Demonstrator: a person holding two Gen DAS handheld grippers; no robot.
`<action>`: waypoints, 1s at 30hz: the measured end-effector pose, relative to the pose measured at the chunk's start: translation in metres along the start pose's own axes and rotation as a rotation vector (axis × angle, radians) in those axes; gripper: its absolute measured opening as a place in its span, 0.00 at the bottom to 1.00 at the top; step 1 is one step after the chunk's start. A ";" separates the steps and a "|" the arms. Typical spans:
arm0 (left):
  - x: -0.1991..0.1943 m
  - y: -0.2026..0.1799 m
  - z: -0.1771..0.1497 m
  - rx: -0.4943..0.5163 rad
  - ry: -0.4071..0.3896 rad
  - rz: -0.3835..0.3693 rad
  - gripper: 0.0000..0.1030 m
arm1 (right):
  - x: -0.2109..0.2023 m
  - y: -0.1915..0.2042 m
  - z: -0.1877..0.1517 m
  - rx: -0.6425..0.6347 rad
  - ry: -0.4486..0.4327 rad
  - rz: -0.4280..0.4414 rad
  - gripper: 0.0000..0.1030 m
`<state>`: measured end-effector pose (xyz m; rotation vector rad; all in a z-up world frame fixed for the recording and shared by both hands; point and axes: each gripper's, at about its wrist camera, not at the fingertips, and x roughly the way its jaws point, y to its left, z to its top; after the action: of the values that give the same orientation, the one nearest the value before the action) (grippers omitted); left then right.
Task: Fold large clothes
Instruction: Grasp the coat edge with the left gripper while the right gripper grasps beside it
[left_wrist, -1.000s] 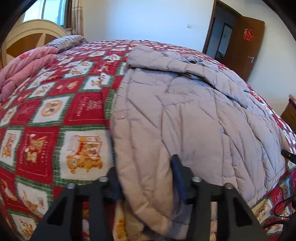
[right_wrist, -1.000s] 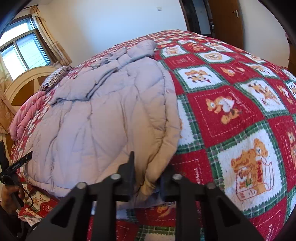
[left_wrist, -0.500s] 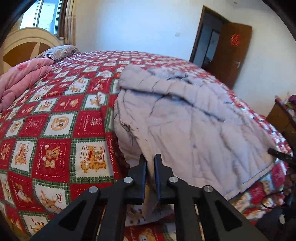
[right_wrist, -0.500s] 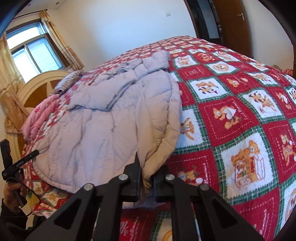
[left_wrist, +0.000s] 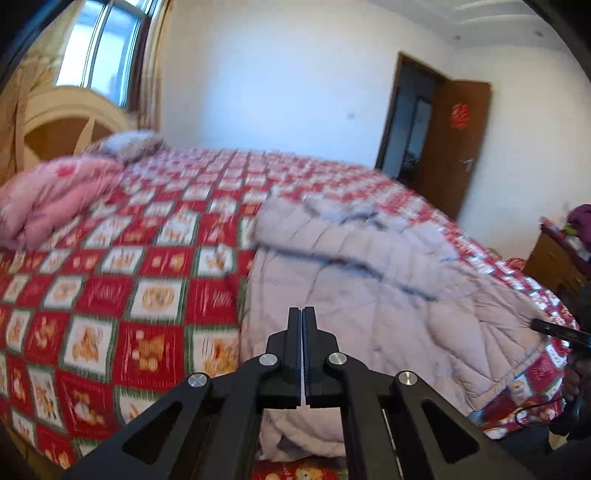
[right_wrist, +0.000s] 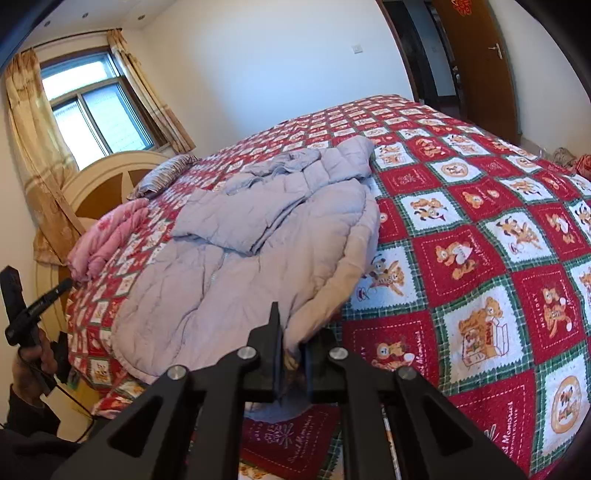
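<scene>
Since the left gripper (left_wrist: 302, 314) looks clamped empty while the right gripper (right_wrist: 291, 343) pinches the coat (right_wrist: 266, 236) hem on the bed (right_wrist: 480, 221), lifting could drag it lopsided.

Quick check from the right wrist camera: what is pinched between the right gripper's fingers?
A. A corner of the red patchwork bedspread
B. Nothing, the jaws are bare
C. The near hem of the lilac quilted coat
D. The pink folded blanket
C: in the right wrist view the right gripper is shut on the hem of the lilac quilted coat, whose beige lining runs down between the fingers, above the bedspread.
</scene>
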<state>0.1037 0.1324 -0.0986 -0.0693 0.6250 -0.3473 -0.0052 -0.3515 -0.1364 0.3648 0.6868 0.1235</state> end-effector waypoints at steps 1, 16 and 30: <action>0.013 0.007 -0.005 -0.035 0.045 -0.012 0.00 | 0.002 -0.002 -0.002 0.001 0.008 -0.002 0.11; 0.080 0.032 -0.058 -0.213 0.263 0.047 0.99 | 0.023 -0.015 -0.021 0.008 0.081 -0.027 0.12; 0.061 0.006 -0.042 -0.100 0.225 -0.068 0.08 | 0.023 -0.018 -0.024 0.023 0.088 -0.007 0.11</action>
<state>0.1272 0.1186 -0.1678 -0.1483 0.8645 -0.3924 -0.0029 -0.3559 -0.1742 0.3810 0.7773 0.1252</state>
